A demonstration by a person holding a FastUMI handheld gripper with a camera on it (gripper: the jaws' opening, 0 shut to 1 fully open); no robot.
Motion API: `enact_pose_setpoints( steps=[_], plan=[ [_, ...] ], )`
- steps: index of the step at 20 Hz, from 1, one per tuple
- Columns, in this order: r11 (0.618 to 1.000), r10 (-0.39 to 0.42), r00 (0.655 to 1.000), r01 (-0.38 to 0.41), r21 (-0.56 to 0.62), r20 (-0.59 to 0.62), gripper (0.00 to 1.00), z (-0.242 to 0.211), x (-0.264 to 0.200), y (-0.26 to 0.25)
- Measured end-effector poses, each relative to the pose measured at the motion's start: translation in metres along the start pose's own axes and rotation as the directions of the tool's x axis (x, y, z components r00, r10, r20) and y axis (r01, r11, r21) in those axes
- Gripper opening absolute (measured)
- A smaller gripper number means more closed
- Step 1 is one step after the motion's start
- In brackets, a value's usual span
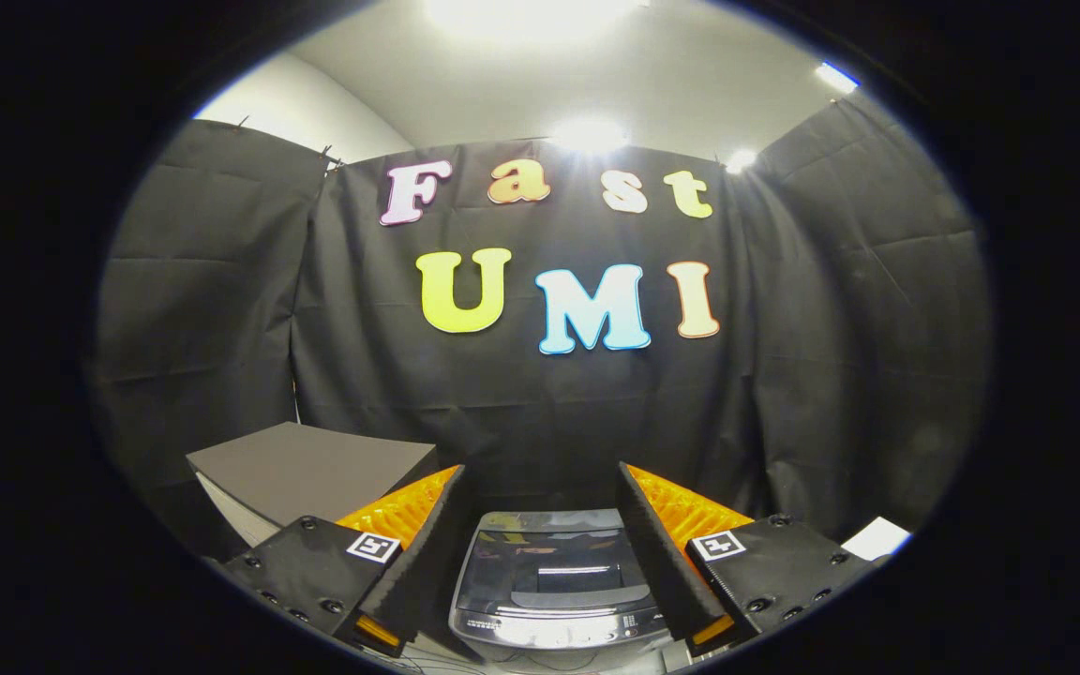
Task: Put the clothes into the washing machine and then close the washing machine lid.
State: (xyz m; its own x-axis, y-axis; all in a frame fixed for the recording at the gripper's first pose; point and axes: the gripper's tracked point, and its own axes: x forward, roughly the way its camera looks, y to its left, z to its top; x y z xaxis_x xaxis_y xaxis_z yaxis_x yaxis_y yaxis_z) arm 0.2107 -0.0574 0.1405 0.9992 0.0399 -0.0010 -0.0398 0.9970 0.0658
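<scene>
Claw [545, 562] fingers stand wide apart and hold nothing, raised level and aimed over the washing machine [554, 591], which sits low between them with its glass lid [549, 567] shut, likely a survey pose, a grey box [310, 469] beside it on the surface.

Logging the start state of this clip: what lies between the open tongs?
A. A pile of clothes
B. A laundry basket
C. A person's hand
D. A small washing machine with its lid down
D: the washing machine sits framed between the two spread fingers of the tongs, its glossy lid lying flat, and the fingers touch nothing.
</scene>
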Motion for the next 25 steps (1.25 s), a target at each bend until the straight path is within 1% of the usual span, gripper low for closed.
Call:
enact_pose_setpoints(
  steps=[3, 12, 16, 25],
  plan=[
    [1.0, 0.0, 1.0, 0.0, -0.023, 0.011, 0.97, 0.005, -0.022, 0.001],
    [1.0, 0.002, 1.0, -0.001, -0.021, 0.029, 0.97, 0.01, -0.079, 0.007],
    [1.0, -0.009, 0.999, 0.009, -0.009, 0.042, 0.97, 0.012, -0.098, 0.011],
    [1.0, -0.016, 0.999, 0.016, 0.006, 0.051, 0.97, 0.009, -0.123, 0.015]
  ],
)
